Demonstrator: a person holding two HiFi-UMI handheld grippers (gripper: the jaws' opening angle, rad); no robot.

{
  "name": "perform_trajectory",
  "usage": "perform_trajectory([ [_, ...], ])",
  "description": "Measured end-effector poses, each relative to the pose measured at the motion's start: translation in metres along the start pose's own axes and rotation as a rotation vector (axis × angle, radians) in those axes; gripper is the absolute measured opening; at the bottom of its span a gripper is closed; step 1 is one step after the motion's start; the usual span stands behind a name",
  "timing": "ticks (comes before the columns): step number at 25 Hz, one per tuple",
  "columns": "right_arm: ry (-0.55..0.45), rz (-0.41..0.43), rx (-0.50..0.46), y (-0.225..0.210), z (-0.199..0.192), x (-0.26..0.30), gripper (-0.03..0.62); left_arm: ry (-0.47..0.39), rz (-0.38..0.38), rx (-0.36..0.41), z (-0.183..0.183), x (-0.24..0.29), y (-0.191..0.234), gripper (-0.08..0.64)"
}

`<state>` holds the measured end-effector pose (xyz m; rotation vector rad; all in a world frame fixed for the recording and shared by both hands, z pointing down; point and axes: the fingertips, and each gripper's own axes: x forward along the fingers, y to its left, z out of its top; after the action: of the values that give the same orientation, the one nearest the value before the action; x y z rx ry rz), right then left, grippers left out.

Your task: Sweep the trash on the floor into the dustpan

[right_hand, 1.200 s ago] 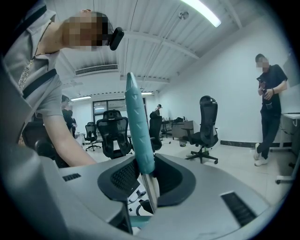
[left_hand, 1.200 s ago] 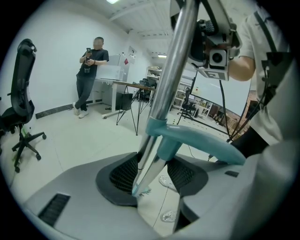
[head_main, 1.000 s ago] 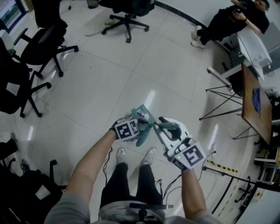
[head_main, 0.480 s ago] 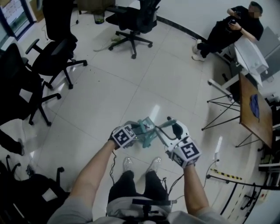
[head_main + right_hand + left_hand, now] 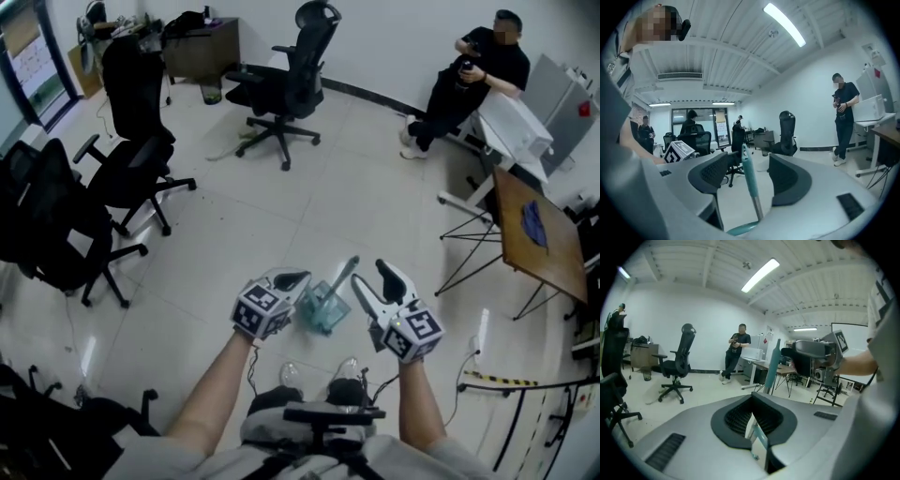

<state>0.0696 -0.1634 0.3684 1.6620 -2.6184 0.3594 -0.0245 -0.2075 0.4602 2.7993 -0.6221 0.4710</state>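
Observation:
A teal dustpan (image 5: 325, 307) with a clear bin stands on the white floor, its handle (image 5: 345, 274) rising upright. My left gripper (image 5: 291, 279) hangs just left of it with its jaws shut and nothing gripped. In the left gripper view (image 5: 752, 409) a teal-and-white sliver shows below the closed pads, with the handle (image 5: 774, 366) standing beyond them. My right gripper (image 5: 373, 275) is just right of the dustpan and its jaws are opening. In the right gripper view (image 5: 750, 171) the handle (image 5: 749, 180) stands between the pads, untouched. No trash is visible.
Black office chairs (image 5: 286, 84) (image 5: 131, 141) (image 5: 47, 225) stand at the back and left. A person (image 5: 469, 75) sits at the far right. A wooden table (image 5: 534, 234) on thin legs fills the right. My own shoes (image 5: 319, 375) are below the dustpan.
Both grippers have risen and come off the teal dustpan and its handle. The left jaws have closed and the right jaws have spread wide. The head view has tilted up.

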Motion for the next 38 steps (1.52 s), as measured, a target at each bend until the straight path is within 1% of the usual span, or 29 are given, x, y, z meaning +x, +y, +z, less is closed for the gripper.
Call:
perform_trajectory([
  [2, -0.056, -0.023, 0.009, -0.002, 0.017, -0.008, 0.266, -0.051, 0.018, 0.017, 0.027, -0.006, -0.009, 0.002],
  [3, -0.085, -0.036, 0.014, -0.004, 0.025, -0.011, 0.195, -0.07, 0.03, 0.015, 0.037, -0.01, -0.012, 0.003],
  [4, -0.105, -0.046, 0.019, -0.005, 0.031, -0.013, 0.144, -0.083, 0.04, 0.007, 0.045, -0.013, -0.014, 0.003],
  [6, -0.113, -0.051, 0.008, -0.002, 0.039, -0.014, 0.1, -0.111, 0.053, -0.004, 0.061, -0.021, -0.02, 0.003],
  [8, -0.108, -0.056, -0.024, 0.001, 0.046, -0.014, 0.055, -0.138, 0.059, 0.013, 0.078, -0.026, -0.026, 0.003],
  [10, -0.109, -0.064, -0.047, 0.003, 0.052, -0.015, 0.006, -0.146, 0.066, 0.032, 0.091, -0.029, -0.032, 0.002],
  [13, -0.119, -0.059, -0.054, 0.006, 0.059, -0.017, 0.0, -0.146, 0.071, 0.051, 0.099, -0.031, -0.038, 0.002],
  [16, -0.148, -0.044, -0.039, 0.009, 0.067, -0.016, 0.0, -0.122, 0.082, 0.073, 0.096, -0.03, -0.036, 0.003],
  [18, -0.151, -0.034, -0.039, 0.012, 0.068, -0.015, 0.0, -0.134, 0.087, 0.075, 0.097, -0.03, -0.035, 0.003],
  [22, -0.144, -0.031, -0.048, 0.013, 0.067, -0.016, 0.0, -0.122, 0.09, 0.08, 0.101, -0.03, -0.04, 0.003],
  [24, -0.14, -0.029, -0.051, 0.014, 0.067, -0.016, 0.0, -0.131, 0.085, 0.084, 0.104, -0.029, -0.042, 0.003],
  [30, -0.147, -0.018, -0.052, 0.015, 0.069, -0.019, 0.0, -0.101, 0.083, 0.083, 0.097, -0.026, -0.045, 0.002],
  [34, -0.152, -0.02, -0.047, 0.013, 0.068, -0.023, 0.0, -0.099, 0.081, 0.085, 0.095, -0.025, -0.048, 0.002],
  [38, -0.15, -0.02, -0.046, 0.012, 0.069, -0.024, 0.0, -0.11, 0.077, 0.09, 0.1, -0.023, -0.052, 0.002],
])
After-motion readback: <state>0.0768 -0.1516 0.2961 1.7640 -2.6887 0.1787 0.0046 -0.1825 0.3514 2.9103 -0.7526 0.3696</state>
